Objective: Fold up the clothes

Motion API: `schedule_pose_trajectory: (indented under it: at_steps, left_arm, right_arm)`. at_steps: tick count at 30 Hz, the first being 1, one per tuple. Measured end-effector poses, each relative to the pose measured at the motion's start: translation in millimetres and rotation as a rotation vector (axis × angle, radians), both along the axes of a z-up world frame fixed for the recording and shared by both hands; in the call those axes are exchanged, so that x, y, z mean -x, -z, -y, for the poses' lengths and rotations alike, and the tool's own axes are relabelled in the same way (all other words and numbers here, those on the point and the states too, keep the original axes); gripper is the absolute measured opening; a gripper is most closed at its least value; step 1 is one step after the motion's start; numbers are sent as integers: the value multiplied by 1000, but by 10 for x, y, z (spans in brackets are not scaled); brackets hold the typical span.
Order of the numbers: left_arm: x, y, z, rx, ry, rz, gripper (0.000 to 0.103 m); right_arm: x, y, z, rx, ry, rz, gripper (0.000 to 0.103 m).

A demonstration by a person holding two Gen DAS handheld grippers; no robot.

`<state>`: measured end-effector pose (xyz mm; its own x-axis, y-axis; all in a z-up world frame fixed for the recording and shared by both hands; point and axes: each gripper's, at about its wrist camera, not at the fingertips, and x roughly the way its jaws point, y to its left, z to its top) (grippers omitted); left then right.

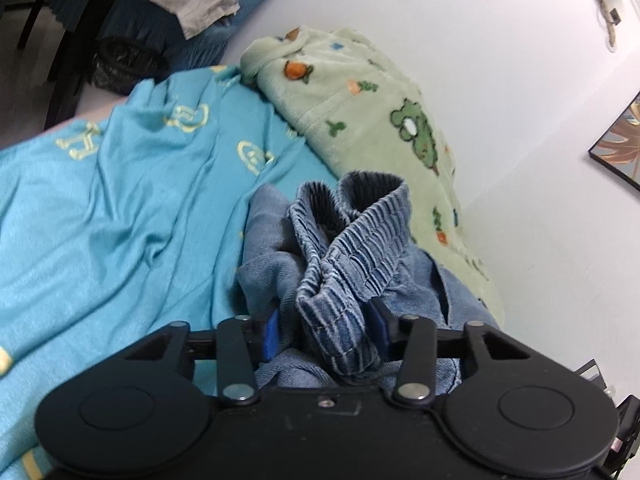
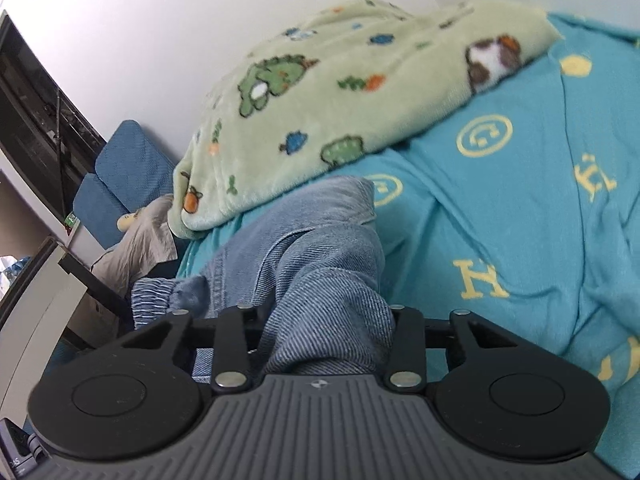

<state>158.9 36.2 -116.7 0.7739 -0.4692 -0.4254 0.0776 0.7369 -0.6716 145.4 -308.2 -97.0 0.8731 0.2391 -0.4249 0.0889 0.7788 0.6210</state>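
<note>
A pair of blue denim pants with a ribbed elastic waistband lies bunched on a turquoise bed sheet. My left gripper is shut on the waistband, the fabric pinched between its blue pads. In the right wrist view the denim pants run up from my right gripper, which is shut on a fold of the denim; its fingertips are hidden by the cloth. The ribbed waistband shows at lower left there.
A folded green fleece blanket with animal prints lies on the sheet against the white wall; it also shows in the right wrist view. A blue chair with grey cloth stands beside the bed. A framed picture hangs at right.
</note>
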Motion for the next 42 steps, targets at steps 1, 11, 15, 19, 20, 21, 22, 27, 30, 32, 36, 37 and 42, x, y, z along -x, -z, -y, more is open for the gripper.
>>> schedule_pose_trajectory:
  at_steps: [1,11,15,19,20,21,22,27,30,32,36,37,42]
  left_arm:
    - [11,-38,0,1,3,8,39]
    - [245,-660,117,26,51,100,36]
    - [357,-955,241,36,70,145,36]
    - [478,-1229,488,46,101,184,36]
    - [505,-1287,580,47,113,192,36]
    - [531,-1344,673,48,125,199,36]
    - [561,-1393,776,50,139,203,36]
    - [702,-1551,1345,61,211,223,36]
    - [811,-1581,1699,63,262,232,36]
    - [880,-1569,1930,65,295,234,36]
    - [975,-1464,2416,58,355,222,36]
    - [987,-1424,2530,56,372,217,36]
    - [986,-1128,3082,46,442,184,36]
  right_arm:
    - [3,-47,-6,4,4,9,39]
    - [214,-711,130,33,14,125,38]
    - [392,-970,268,26,31,179,38]
    - [610,-1232,514,40,55,221,38]
    - [672,-1296,590,43,62,232,38]
    - [741,-1352,678,49,72,240,38]
    - [812,-1398,771,54,84,247,38]
    - [1212,-1555,1283,75,145,269,38]
    - [1473,-1582,1599,91,181,277,38]
    - [1634,-1561,1806,93,206,277,38]
    - [1889,-1447,2176,117,256,263,38]
    - [1945,-1401,2265,122,269,257,38]
    - [2148,-1111,2659,133,328,221,38]
